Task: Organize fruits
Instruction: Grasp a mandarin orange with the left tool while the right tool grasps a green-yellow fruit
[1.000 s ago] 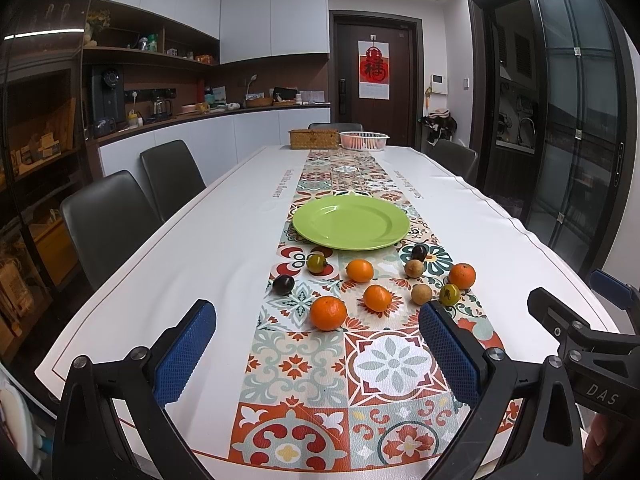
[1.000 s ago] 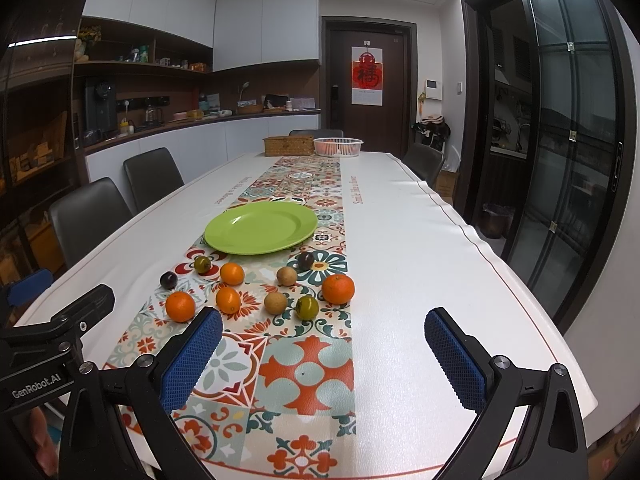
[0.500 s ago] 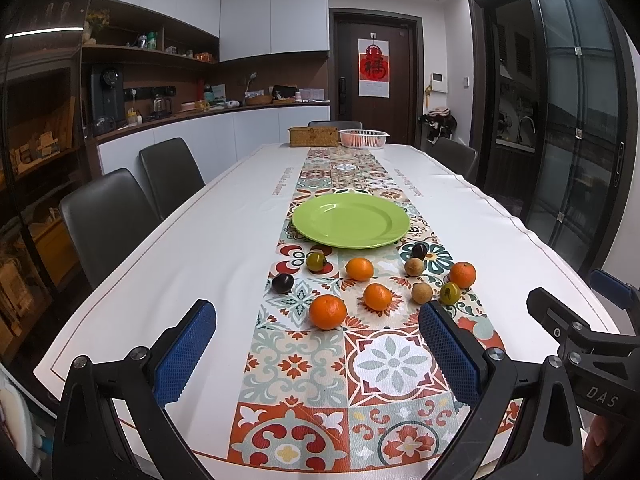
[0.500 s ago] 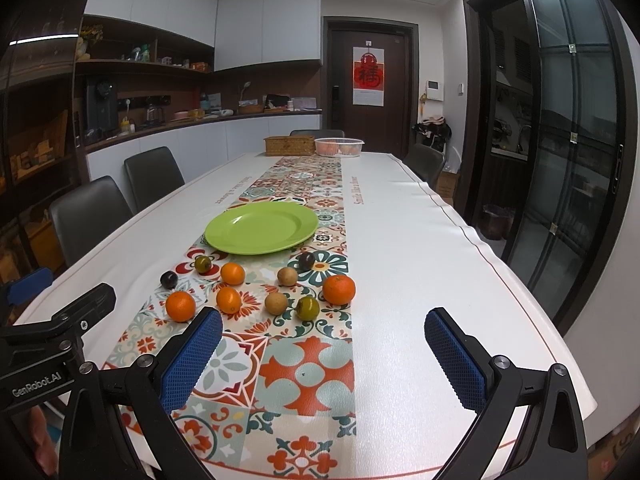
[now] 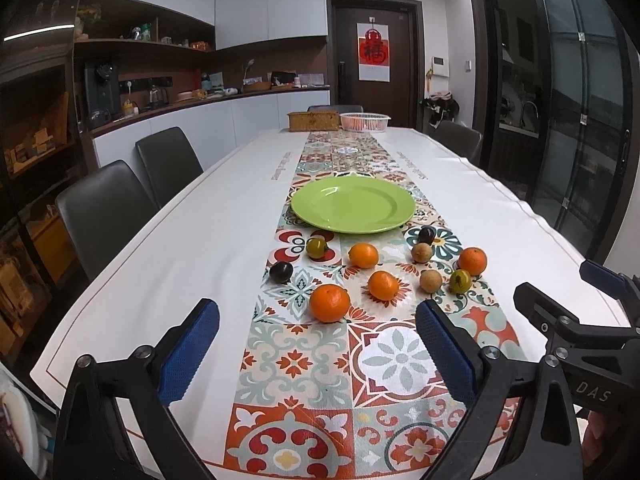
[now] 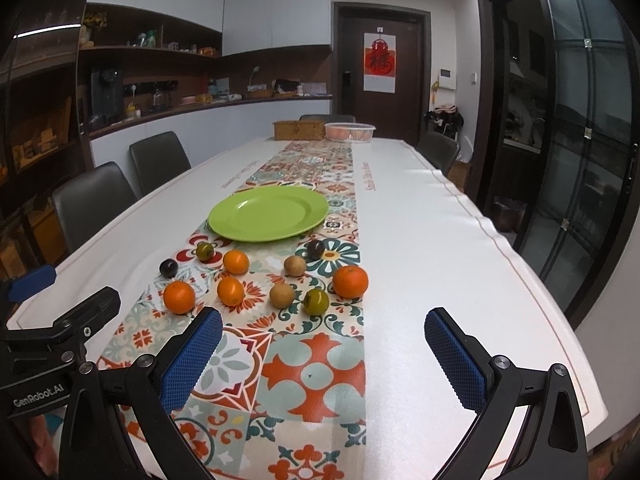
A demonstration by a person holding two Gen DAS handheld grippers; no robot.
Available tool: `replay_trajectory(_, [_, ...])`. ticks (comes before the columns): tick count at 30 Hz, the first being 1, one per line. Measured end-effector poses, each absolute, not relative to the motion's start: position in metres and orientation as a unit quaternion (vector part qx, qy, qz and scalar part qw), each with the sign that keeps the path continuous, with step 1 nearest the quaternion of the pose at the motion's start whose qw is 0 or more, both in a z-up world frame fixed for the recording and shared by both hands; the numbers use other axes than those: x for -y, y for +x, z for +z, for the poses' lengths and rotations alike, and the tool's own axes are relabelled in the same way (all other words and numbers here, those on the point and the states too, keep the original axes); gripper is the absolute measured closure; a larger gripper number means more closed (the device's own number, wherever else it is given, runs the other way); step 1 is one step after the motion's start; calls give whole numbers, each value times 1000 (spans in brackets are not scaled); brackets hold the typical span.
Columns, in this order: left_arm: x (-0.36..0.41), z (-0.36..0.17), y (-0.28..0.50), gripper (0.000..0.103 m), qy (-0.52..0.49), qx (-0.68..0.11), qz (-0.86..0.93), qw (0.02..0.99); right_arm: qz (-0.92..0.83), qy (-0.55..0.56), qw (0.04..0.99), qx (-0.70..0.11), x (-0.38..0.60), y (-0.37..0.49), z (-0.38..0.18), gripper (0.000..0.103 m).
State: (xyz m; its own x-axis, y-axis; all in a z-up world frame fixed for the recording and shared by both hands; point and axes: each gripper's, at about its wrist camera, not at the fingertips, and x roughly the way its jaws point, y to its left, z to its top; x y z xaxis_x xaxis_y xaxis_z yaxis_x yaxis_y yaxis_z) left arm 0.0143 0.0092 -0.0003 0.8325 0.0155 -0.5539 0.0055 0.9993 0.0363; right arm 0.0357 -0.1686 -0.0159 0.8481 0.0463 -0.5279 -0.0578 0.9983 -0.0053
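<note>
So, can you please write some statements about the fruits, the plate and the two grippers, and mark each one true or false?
1. The green plate has no fruit on it. True.
2. The left gripper is shut on an orange. False: it is open and holds nothing; the nearest orange lies on the patterned runner ahead of it.
3. Four orange fruits lie on the runner. True.
4. The right gripper is open. True.
5. The pink basket stands right beside the plate. False: it stands at the far end of the table, next to a woven box.
</note>
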Motion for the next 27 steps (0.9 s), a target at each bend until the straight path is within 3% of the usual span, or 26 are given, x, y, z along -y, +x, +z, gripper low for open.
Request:
replay_trajectory(14, [-6, -37, 58, 22, 30, -336, 0, 941, 35, -30, 949, -312, 154, 76, -42, 3])
replay_trajectory(27, [-13, -67, 98, 34, 21, -385, -15, 923, 39, -29, 931, -362, 149, 117, -71, 18])
